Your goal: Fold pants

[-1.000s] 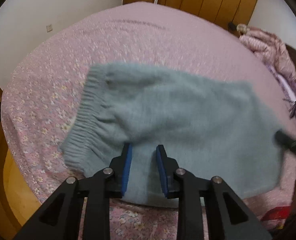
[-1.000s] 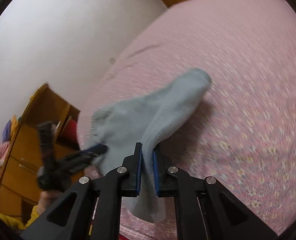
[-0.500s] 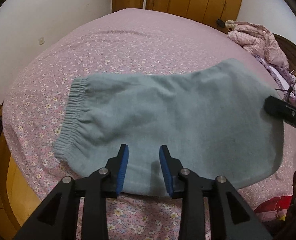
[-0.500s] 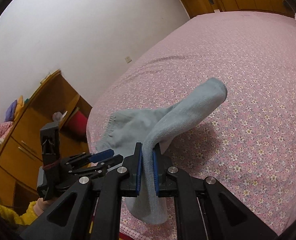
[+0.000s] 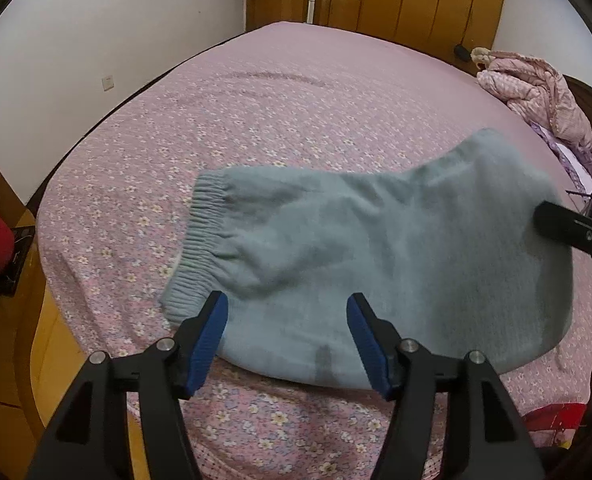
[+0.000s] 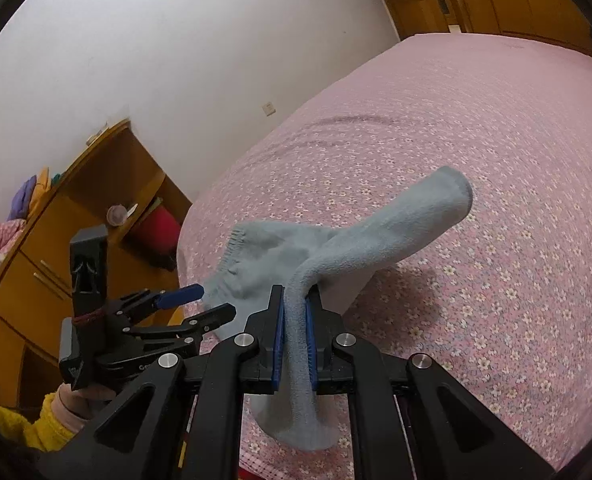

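Pants lie below the spread left gripper, pinched in the right gripper.

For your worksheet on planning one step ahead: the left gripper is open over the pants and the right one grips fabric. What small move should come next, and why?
Probably lower the right gripper to lay its raised part of the grey pants flat on the bed. It is shut on the fabric, holding that end up, while the left gripper is open and holds nothing.
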Tool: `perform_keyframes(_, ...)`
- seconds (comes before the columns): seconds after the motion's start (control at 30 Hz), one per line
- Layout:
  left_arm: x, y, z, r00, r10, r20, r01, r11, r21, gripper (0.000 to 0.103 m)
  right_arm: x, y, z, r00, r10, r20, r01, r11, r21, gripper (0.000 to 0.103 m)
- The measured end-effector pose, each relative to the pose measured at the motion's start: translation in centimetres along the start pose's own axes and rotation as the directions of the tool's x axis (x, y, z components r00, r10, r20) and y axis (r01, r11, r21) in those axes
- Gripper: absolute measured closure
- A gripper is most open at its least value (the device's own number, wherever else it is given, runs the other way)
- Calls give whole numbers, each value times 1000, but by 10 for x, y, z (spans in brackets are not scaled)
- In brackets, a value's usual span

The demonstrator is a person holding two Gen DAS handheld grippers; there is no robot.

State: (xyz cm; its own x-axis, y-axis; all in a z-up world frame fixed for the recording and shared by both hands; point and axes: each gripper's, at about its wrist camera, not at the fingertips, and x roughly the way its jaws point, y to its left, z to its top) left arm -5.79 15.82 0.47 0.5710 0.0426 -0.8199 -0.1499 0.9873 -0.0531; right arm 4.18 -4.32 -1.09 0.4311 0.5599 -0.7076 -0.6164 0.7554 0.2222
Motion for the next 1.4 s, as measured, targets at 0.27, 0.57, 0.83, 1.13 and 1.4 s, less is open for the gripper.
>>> perform_keyframes(0.27,-11,29,6,999,35,30,-34,998,-46,38,26,28,24,996,59,-73,-62,997,-49,92)
perform_keyframes(0.57,-20,73,14,994,92,66,-84,989,-119,38,86,63,48,976,137,-167,-147,988,-53,92)
perform_keyframes(0.83,-13,107,10,993,106,51,-95,978,-188,38,150,98,47,958,146,-245,-174,980,-93,89)
perform_keyframes(1.13,-15,125,2,992,109,59,-94,971,-222,38,131,98,37,973,122,-194,-153,975,-158,78)
perform_keyframes(1.4,-17,107,14,996,-32,85,49,978,-205,38,101,49,16,989,-55,-141,40,994,-106,72)
